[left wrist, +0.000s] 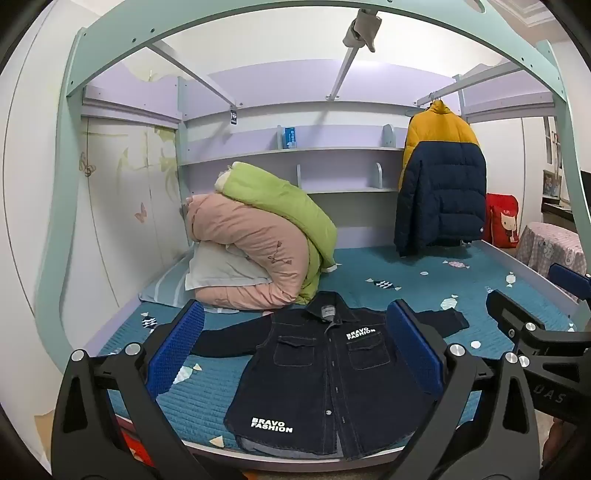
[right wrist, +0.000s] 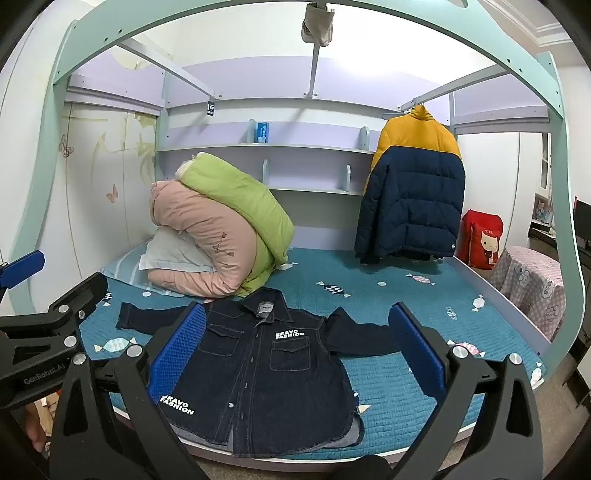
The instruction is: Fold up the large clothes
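— One shirt [left wrist: 325,373], two quilts, one hanging coat: is that the count from the left wrist?

— Yes. One dark denim shirt lies flat on the bed [left wrist: 424,291], front up, buttoned, collar toward the far shelves [left wrist: 291,151], both sleeves spread sideways. One pink quilt [left wrist: 251,254] and one green quilt [left wrist: 280,206] are piled together on a pale pillow [left wrist: 214,269] at the far left. One yellow-and-navy coat [left wrist: 439,177] hangs from a rail at the right, and one red bag [left wrist: 502,221] stands beyond it.

— And the left hand-held gripper [left wrist: 295,354]?

— Open wide, holding nothing, its two blue pads framing the shirt. The other tool shows at the right edge.

— The surface and room?

— The bed has a teal quilted cover printed with fish and sweets, under a mint loft frame [left wrist: 258,18] with lilac panels.

— From the right wrist?

— Same count: one shirt [right wrist: 266,373] near the bed's [right wrist: 406,295] front edge, hem just over it. It carries "BRAVO FASHION" twice in white, on the chest and near the hem, and has two flap pockets with pale stitching. The pink quilt [right wrist: 207,240], green quilt [right wrist: 236,195], coat [right wrist: 413,184] and bag [right wrist: 480,236] sit as before; a stool [right wrist: 528,284] with a pink patterned cover stands at the right.

— The right hand-held gripper [right wrist: 295,350]?

— Also spread open and empty, above the shirt.
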Demonstrator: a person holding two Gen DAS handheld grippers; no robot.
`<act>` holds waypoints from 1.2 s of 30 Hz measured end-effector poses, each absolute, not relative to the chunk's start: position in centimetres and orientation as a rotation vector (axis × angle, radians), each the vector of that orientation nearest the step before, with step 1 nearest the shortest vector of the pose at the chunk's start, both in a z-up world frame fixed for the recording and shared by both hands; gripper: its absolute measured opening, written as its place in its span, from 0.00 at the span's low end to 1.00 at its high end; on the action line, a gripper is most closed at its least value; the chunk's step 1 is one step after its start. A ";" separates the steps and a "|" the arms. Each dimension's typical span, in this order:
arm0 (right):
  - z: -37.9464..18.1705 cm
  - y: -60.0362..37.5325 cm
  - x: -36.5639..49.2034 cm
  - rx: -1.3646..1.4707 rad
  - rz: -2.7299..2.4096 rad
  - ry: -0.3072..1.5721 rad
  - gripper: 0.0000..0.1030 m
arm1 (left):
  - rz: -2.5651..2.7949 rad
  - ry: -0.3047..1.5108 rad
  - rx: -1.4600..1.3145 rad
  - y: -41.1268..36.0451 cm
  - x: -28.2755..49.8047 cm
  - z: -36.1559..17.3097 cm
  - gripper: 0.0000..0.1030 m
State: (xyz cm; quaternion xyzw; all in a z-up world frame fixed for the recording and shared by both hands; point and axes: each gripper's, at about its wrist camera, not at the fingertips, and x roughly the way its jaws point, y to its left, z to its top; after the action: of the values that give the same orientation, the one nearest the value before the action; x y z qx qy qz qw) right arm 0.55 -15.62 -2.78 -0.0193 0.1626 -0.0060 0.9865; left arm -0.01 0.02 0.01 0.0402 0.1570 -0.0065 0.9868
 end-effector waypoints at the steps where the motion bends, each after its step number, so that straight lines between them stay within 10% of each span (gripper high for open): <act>1: -2.8 -15.6 0.6 -0.040 -0.012 0.327 0.93 | -0.015 0.312 0.078 0.0 0.0 0.0 0.95; 36: -2.6 -16.0 0.4 -0.037 -0.012 0.320 0.93 | -0.014 0.299 0.081 0.2 -0.3 0.3 0.95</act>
State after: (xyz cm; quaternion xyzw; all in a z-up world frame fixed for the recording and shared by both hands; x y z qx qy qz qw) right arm 0.36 -16.00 -2.64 -0.0182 0.1592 -0.0059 0.9871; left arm -0.26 0.17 0.28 0.0406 0.1487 -0.0072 0.9880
